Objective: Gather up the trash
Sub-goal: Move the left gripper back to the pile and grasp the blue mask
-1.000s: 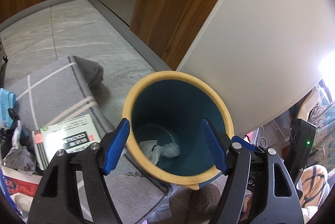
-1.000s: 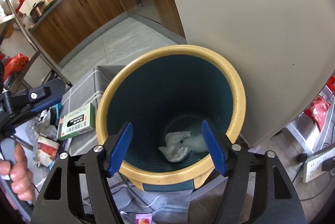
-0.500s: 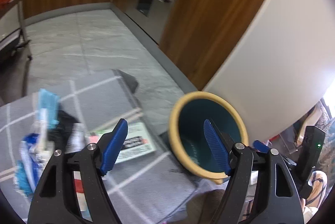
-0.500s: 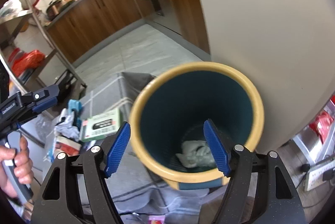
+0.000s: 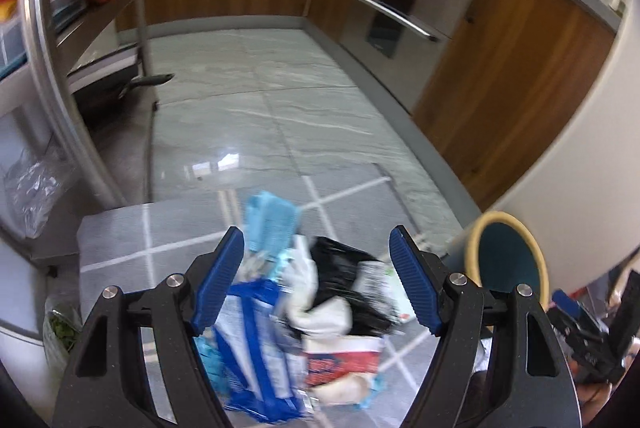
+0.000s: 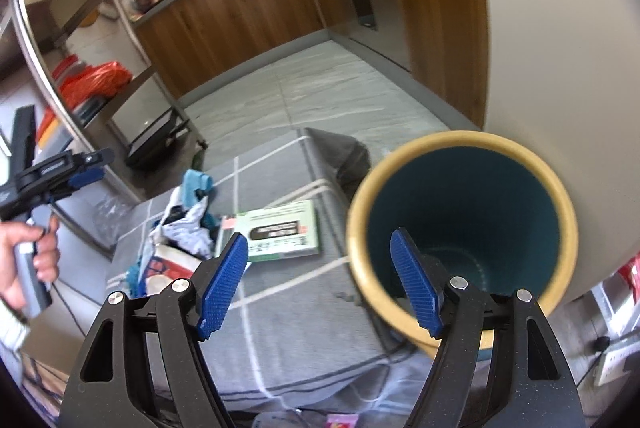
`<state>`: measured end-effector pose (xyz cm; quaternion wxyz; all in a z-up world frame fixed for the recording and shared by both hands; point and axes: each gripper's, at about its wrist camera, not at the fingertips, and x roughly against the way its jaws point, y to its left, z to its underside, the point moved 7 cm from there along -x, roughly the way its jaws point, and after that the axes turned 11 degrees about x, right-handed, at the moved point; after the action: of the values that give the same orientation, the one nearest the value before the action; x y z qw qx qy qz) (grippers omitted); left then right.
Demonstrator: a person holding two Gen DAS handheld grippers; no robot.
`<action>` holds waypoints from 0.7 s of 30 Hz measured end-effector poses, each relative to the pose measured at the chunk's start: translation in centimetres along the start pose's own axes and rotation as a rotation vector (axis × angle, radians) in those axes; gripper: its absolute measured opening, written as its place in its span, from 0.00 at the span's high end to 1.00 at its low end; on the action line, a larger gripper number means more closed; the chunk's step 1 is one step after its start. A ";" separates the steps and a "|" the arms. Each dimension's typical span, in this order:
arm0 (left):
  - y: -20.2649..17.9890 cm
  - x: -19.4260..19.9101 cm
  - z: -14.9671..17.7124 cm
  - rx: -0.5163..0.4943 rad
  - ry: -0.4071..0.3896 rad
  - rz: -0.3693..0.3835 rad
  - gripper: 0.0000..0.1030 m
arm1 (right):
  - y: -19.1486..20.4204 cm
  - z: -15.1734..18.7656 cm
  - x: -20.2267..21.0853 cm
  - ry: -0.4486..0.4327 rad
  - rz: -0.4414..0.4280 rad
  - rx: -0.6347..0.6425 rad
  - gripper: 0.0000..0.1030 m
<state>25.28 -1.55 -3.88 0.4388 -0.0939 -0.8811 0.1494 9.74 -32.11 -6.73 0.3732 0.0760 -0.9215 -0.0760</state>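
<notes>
A snag is judged likely: the trash pile [image 5: 304,312] is loose and overlapping, so several wrappers could be caught at once and dropped short of the bin [image 6: 464,224]. The pile lies on the mat [image 6: 304,304], left of the bin, below and between the open, empty jaws of the left gripper [image 5: 316,284]. The right gripper [image 6: 320,284], equally open and empty, is held above the mat beside the bin's rim.
</notes>
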 end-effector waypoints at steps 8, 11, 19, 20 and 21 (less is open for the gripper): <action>3.3 -6.9 -1.2 0.027 0.108 -0.044 0.29 | 3.8 0.2 -1.5 0.032 -0.033 0.044 0.27; 3.5 -11.0 -0.8 0.012 0.182 -0.060 0.31 | 4.7 0.3 -2.0 0.047 -0.040 0.052 0.27; 4.5 -17.5 -0.2 0.027 0.281 -0.110 0.49 | 5.0 0.8 -3.0 0.073 -0.044 0.047 0.27; 4.4 -18.0 -0.2 0.026 0.291 -0.111 0.50 | 4.8 0.9 -3.1 0.075 -0.044 0.043 0.27; 4.4 -18.3 -0.1 0.023 0.296 -0.112 0.57 | 4.7 0.9 -3.2 0.077 -0.045 0.040 0.27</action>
<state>36.45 -2.82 -18.96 0.5727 -0.0607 -0.8088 0.1192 10.94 -26.79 -8.60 0.4049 0.1068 -0.9059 -0.0630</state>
